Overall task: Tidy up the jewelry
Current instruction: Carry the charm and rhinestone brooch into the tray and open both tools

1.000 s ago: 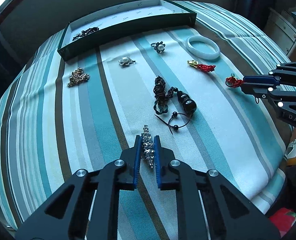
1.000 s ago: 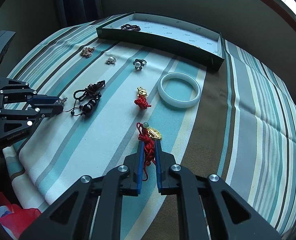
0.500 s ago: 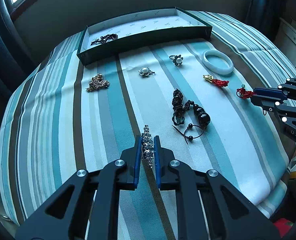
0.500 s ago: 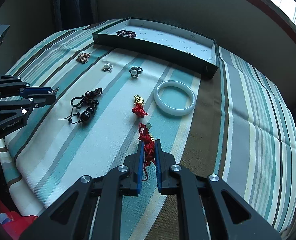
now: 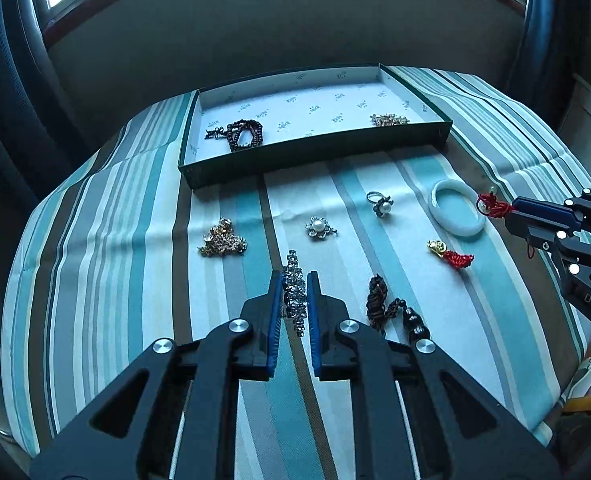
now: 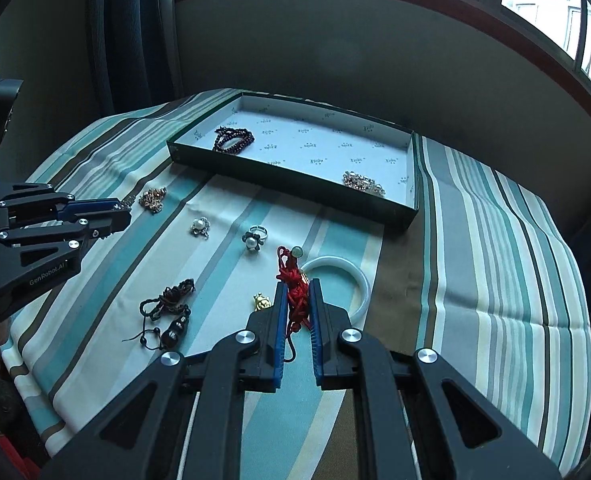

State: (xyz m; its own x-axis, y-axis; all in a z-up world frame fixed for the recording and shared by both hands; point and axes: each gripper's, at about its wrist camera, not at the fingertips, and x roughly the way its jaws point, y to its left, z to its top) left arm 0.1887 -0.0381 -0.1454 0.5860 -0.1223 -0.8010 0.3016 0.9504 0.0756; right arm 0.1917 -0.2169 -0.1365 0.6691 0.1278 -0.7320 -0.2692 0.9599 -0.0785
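The left gripper (image 5: 294,300) clamps a crystal chain (image 5: 294,294), the right gripper (image 6: 295,312) a red charm (image 6: 294,288) (both lifted clear), probably bound for the tray (image 5: 319,158) ahead.

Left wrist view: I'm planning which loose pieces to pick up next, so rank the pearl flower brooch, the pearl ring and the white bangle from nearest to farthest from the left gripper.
From the left gripper:
1. Pearl flower brooch, just ahead, slightly right.
2. Pearl ring, farther ahead and right.
3. White bangle, far right, by the right gripper.
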